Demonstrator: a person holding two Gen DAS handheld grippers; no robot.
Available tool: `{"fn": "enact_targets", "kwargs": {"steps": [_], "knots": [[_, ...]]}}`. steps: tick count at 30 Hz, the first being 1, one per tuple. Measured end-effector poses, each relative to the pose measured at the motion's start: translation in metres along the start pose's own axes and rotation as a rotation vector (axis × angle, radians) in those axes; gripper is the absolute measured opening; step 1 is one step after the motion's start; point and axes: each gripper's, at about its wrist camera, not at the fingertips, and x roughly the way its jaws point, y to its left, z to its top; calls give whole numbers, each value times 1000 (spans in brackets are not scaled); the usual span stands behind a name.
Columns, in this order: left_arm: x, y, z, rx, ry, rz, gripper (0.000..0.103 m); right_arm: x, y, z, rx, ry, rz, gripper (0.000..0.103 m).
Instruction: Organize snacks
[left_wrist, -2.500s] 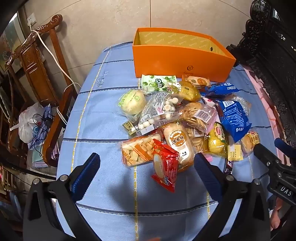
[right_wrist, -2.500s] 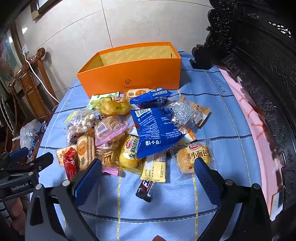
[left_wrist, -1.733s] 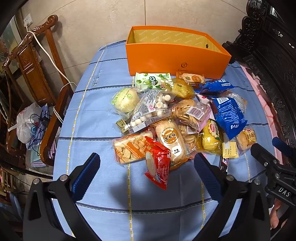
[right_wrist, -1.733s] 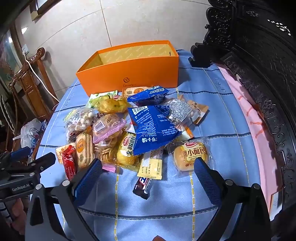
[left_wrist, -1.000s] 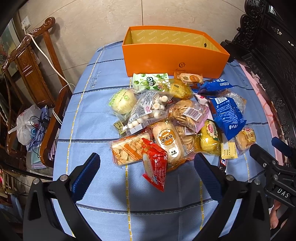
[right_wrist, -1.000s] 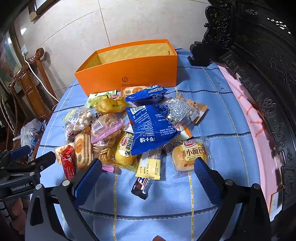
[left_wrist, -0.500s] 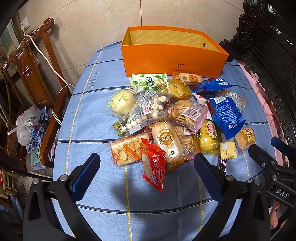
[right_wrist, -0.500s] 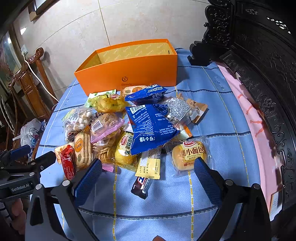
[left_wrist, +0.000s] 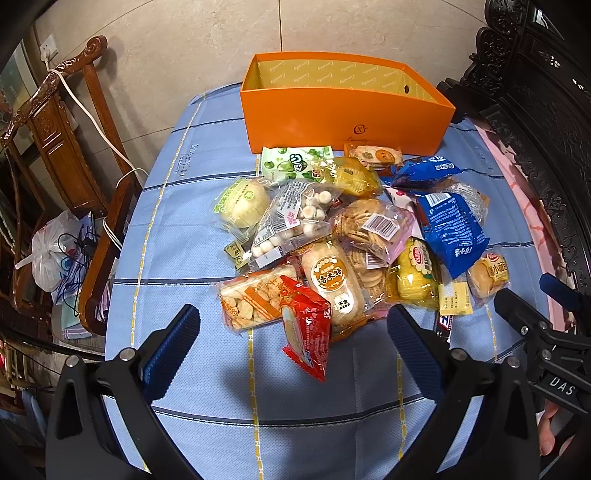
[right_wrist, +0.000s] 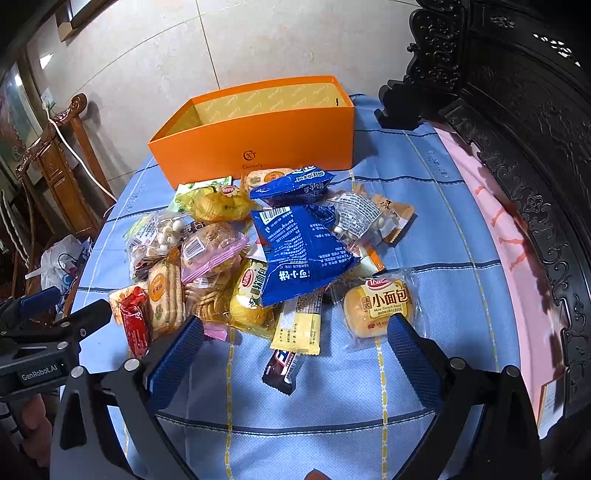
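Observation:
A heap of wrapped snacks lies mid-table in front of an empty orange box (left_wrist: 343, 114) (right_wrist: 258, 144). Nearest my left gripper (left_wrist: 293, 347) is a red packet (left_wrist: 306, 332), with a clear cracker pack (left_wrist: 255, 299) beside it. In the right wrist view a big blue bag (right_wrist: 303, 251) tops the heap, a yellow bar (right_wrist: 299, 326), a dark chocolate bar (right_wrist: 282, 367) and a small bread bun pack (right_wrist: 380, 306) lie just ahead of my right gripper (right_wrist: 295, 350). Both grippers hover open above the near tablecloth, holding nothing.
The blue striped tablecloth (left_wrist: 177, 229) covers the table. A wooden chair (left_wrist: 62, 147) with a white cable and a plastic bag (left_wrist: 55, 254) stands to the left. Dark carved furniture (right_wrist: 517, 110) runs along the right edge, beside a pink strip (right_wrist: 498, 229).
Both grippers have drifted slightly back and sideways, so the heap and box shift a little in view. Jaws stay open; no snack has moved.

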Motion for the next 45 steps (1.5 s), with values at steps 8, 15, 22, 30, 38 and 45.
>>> {"fn": "enact_targets", "kwargs": {"steps": [8, 15, 22, 30, 38, 45], "knots": [[0, 1, 0, 2, 3, 1, 99, 0, 1, 1, -2, 3, -2, 100], [0, 1, 0, 3, 3, 2, 99, 1, 1, 3, -4, 4, -2, 100], [1, 2, 1, -3, 6, 1, 99, 2, 0, 3, -1, 8, -2, 100], [15, 8, 3, -29, 8, -56, 99, 10, -12, 4, 34, 29, 57, 100], [49, 1, 7, -33, 79, -73, 99, 20, -32, 4, 62, 53, 28, 100], [75, -7, 15, -16, 129, -45, 99, 37, -47, 7, 102, 108, 56, 100]]}}
